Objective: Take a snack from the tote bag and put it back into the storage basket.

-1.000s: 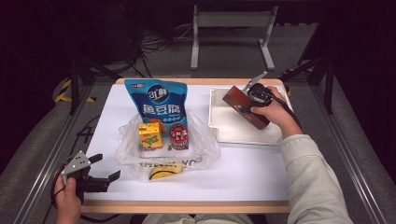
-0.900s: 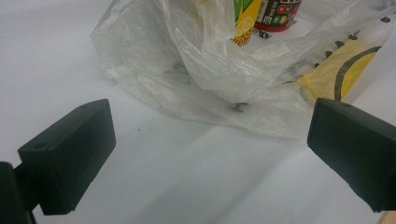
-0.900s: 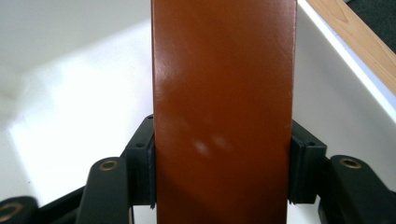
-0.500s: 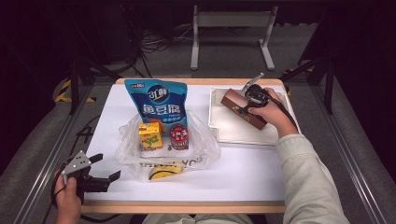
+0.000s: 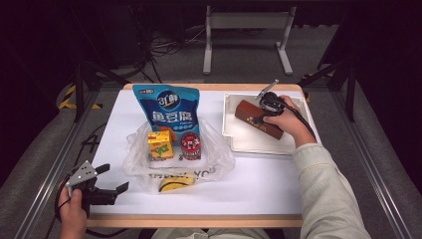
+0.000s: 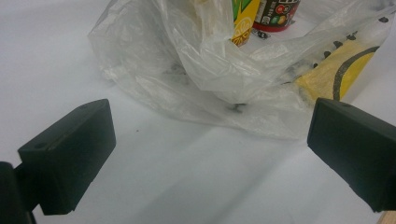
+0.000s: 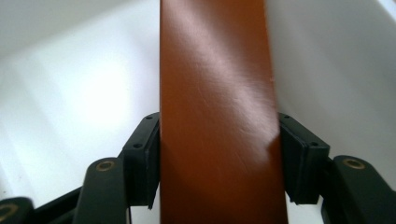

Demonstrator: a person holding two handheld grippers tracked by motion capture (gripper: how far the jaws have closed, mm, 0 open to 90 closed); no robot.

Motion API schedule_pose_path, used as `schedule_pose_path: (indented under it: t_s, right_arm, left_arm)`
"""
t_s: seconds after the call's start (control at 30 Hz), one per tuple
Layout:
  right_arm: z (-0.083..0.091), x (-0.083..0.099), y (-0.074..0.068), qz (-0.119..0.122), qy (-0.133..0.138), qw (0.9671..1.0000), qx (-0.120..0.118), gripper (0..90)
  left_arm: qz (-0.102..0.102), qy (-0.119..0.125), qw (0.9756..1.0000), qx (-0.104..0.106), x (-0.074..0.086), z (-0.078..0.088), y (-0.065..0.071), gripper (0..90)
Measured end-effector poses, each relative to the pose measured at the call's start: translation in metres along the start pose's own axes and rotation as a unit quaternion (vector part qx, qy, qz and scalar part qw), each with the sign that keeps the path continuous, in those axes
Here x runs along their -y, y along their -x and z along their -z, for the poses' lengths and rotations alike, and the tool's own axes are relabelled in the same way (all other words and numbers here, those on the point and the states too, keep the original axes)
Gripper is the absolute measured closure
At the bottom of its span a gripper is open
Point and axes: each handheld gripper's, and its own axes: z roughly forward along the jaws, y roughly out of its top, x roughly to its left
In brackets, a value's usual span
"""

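Note:
A brown oblong box (image 5: 247, 112) lies slantwise in the white tray (image 5: 254, 143) at the back right. My right gripper (image 5: 259, 119) reaches down onto it, and in the right gripper view both pads press against the long sides of the brown box (image 7: 215, 93), with the tray's white floor (image 7: 70, 93) behind. My left gripper (image 5: 117, 178) rests at the table's front left corner, open, pointing toward a clear plastic bag (image 5: 214, 159). In the left gripper view its jaws stand wide apart around the left gripper's empty middle (image 6: 210, 154), short of the crumpled bag (image 6: 187, 84).
A blue snack pouch (image 5: 169, 109) stands behind the bag. Inside the bag are a yellow drink carton (image 5: 160, 145) and a red can (image 5: 190, 146). A yellow printed patch (image 5: 174, 185) shows at the bag's front. The white tabletop (image 5: 259, 184) stretches between bag and tray.

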Motion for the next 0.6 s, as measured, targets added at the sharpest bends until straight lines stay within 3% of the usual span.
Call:
schedule_pose_path:
  t_s: [0.3,0.43,0.6]
  right_arm:
    - [0.003,0.0,0.0,-0.005,0.004,1.0,0.001,37.7]
    - [0.012,0.0,-0.001,-0.011,0.022,0.9997,0.002,36.3]
    - [0.028,0.002,-0.002,-0.017,0.064,0.9978,0.002,37.0]
  left_arm:
    - [-0.001,0.002,1.0,0.0,0.0,0.0,-0.001,1.6]
    - [0.0,0.002,1.0,0.001,0.0,0.0,-0.001,1.6]
    - [-0.001,0.003,1.0,0.001,-0.001,-0.001,-0.001,1.6]
